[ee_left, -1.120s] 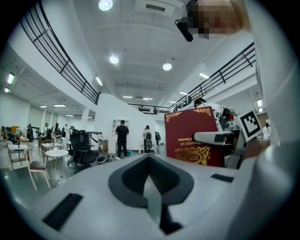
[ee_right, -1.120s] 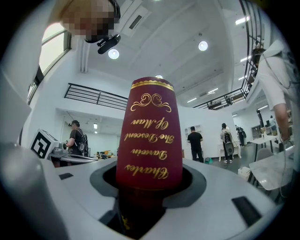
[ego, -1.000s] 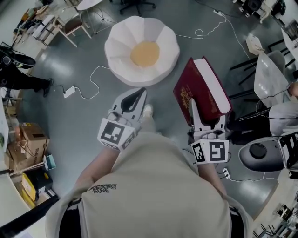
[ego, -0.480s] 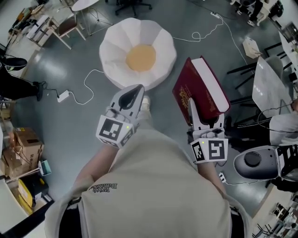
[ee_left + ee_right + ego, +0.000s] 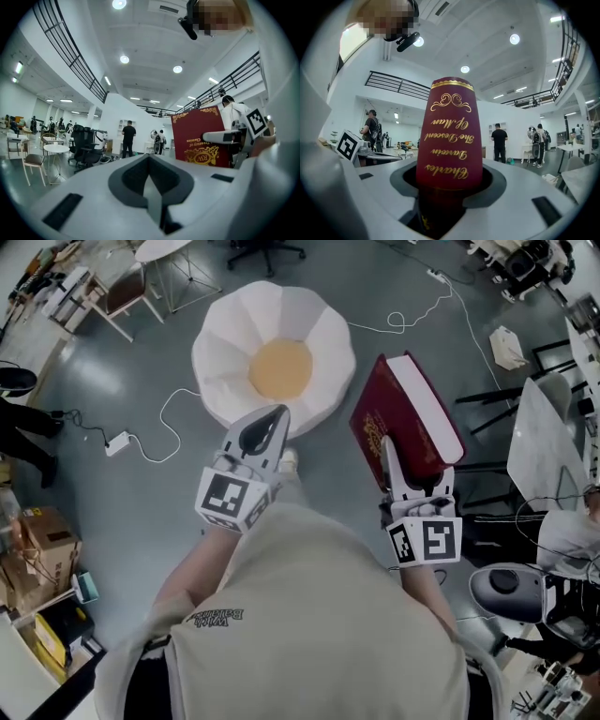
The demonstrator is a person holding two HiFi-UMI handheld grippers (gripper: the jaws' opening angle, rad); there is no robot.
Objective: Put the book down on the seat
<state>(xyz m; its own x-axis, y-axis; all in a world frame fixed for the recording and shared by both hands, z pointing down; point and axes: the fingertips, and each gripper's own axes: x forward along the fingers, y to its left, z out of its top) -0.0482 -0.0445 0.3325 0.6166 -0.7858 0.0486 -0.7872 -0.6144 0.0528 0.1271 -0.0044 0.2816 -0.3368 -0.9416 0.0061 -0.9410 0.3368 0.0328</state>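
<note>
Jaws of the right gripper (image 5: 388, 457) pinch the red book (image 5: 412, 418) at its spine, above the floor just right of the seat (image 5: 225, 343). Left gripper (image 5: 274, 418): jaws pressed together, empty.

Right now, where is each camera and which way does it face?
Head view: on the person's head, facing steeply down at the seat; torso, left gripper and right gripper show.
Left gripper view: on that gripper, facing along its shut jaws into the hall.
Right gripper view: on that gripper, facing along jaws clamped on the book.
Shared: all three show the book.
</note>
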